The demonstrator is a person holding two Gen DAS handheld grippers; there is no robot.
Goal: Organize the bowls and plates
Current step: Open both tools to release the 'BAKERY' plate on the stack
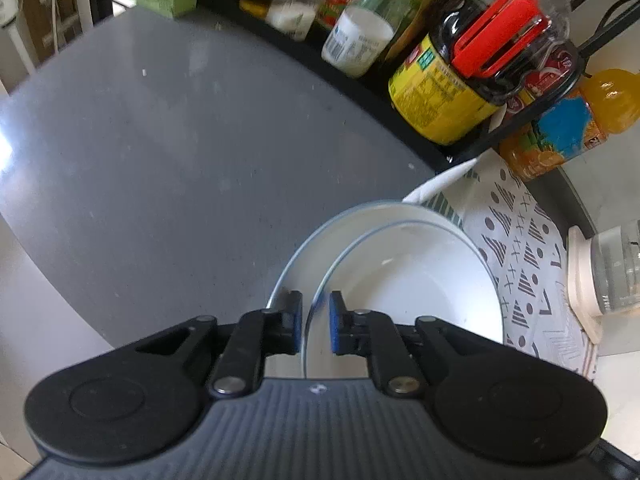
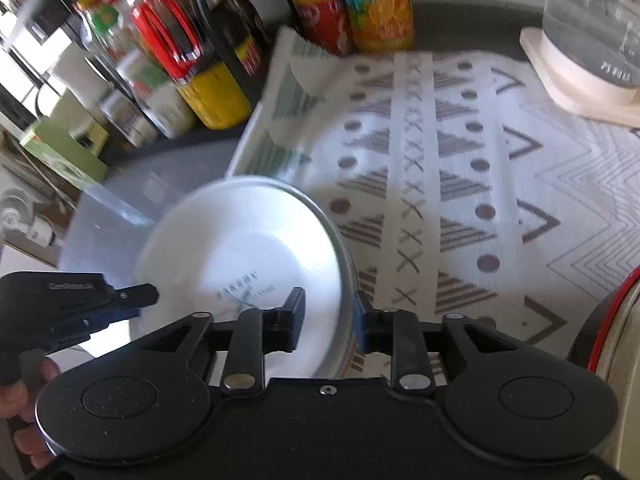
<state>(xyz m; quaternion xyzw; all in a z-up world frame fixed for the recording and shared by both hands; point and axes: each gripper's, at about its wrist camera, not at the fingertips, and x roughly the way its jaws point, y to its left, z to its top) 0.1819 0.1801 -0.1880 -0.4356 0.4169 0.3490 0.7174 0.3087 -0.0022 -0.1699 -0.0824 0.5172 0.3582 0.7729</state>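
2 white bowls (image 1: 416,276) nested; left claw (image 1: 315,322) & right claw (image 2: 329,322) each straddle rim w/ gap.

Left gripper (image 1: 314,322): matte black, with two round lobed housings either side, each pressed with a shallow disc. Dark blue-grey ribbed body between them, one small bright screw at its front edge. Black linkage bars pinned by silver rivets. Blue pads (image 1: 335,320) on short black fingers.

Right gripper (image 2: 329,322): same black build, smooth dark body with a thin blue front edge, central silver screw, silver rivets on the links, dust specks on the discs. Blue pad just visible on the right finger (image 2: 360,320). Bare skin of the hand (image 2: 24,420) at lower left, fingertips pinkish
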